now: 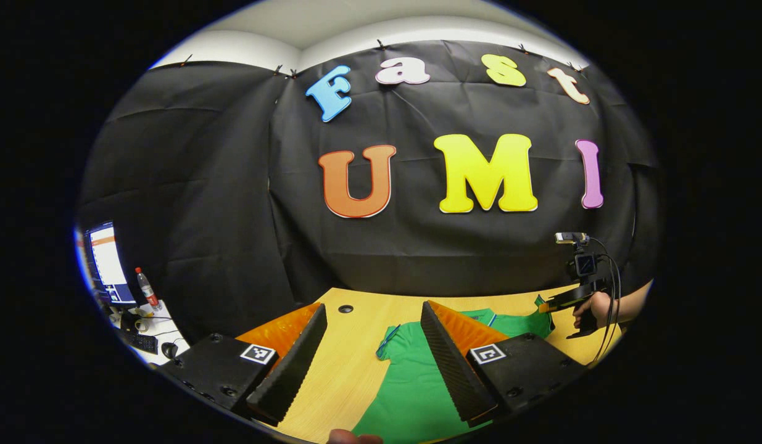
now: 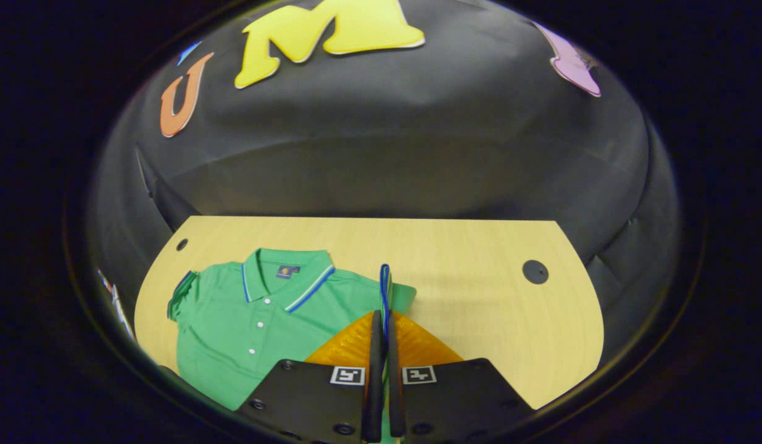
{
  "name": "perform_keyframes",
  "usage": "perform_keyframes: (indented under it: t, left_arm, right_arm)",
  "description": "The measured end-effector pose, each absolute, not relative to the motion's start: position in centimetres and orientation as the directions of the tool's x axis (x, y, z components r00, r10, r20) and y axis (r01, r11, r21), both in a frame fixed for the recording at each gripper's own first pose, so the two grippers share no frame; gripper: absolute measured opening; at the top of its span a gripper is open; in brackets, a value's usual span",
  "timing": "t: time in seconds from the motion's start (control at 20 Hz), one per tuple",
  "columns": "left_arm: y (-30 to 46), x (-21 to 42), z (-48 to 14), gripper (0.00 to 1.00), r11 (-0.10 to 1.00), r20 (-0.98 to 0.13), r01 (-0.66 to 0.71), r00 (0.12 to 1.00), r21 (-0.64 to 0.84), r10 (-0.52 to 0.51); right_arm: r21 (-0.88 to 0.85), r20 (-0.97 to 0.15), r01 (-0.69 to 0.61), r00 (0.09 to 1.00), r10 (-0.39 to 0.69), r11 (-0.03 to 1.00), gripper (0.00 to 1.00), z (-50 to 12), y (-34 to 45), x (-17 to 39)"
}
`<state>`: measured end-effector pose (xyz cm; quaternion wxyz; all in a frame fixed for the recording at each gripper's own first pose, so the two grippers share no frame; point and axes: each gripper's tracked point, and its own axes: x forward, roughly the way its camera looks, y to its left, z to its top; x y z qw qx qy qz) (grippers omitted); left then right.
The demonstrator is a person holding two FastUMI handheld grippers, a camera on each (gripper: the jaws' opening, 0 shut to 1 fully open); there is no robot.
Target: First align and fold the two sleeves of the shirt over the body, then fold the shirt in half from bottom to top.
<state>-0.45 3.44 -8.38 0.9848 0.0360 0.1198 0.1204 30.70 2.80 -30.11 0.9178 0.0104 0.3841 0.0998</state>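
right gripper point(image 2: 381, 345) pinches green shirt's point(image 2: 245, 320) blue-trimmed sleeve point(image 2: 385, 290) upright

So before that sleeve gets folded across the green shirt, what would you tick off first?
1. Right gripper has the sleeve: ok, its fingers are closed on the blue-trimmed cuff, which stands up between them.
2. Left gripper ready: its fingers are wide apart above the other sleeve, holding nothing; not ok if both sleeves should go together.
3. Shirt lying flat: ok around the collar and buttons; the bottom hem is out of sight, cannot tell.
4. Table free beside the shirt: ok, bare wood.
5. Only one layer of cloth pinched: cannot tell.
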Motion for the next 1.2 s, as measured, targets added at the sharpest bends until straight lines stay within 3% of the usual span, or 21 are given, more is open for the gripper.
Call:
perform_keyframes:
  t: [0.8, 0.9, 0.95, 1.1, 1.15, 1.2]
  left_arm:
    - [8.1, -3.9, -9.4, 0.98, 0.936, -0.258, -0.335, 0.9, 0.104, 0.351]
    - [7.9, -3.8, -9.5, 0.98, 0.939, -0.26, -0.33, 0.902, 0.1, 0.345]
    - [7.8, -3.5, -9.4, 0.98, 0.942, -0.259, -0.322, 0.905, 0.097, 0.336]
    - [7.4, -2.4, -9.3, 0.98, 0.955, -0.249, -0.283, 0.922, 0.083, 0.295]
    - [7.2, -1.9, -9.5, 0.99, 0.961, -0.248, -0.265, 0.929, 0.073, 0.275]
    - [6.9, -1.4, -9.5, 0.98, 0.967, -0.249, -0.246, 0.935, 0.063, 0.254]
  right_arm:
    - [0.085, -0.77, -0.284, 0.589, 0.244, 0.955, 0.08, -33.9, 14.2, 29.4]
    - [0.136, -0.757, -0.3, 0.584, 0.294, 0.944, 0.17, -32.9, 15.4, 28.8]
    - [0.156, -0.744, -0.311, 0.587, 0.318, 0.938, 0.36, -31.9, 15.8, 28.5]
    - [0.137, -0.701, -0.323, 0.637, 0.322, 0.936, 0.82, -28.3, 14.5, 27.7]
    - [0.123, -0.683, -0.322, 0.659, 0.315, 0.939, 0.91, -26.9, 13.8, 27.5]
    - [0.108, -0.663, -0.319, 0.682, 0.307, 0.942, 0.84, -25.5, 13.0, 27.1]
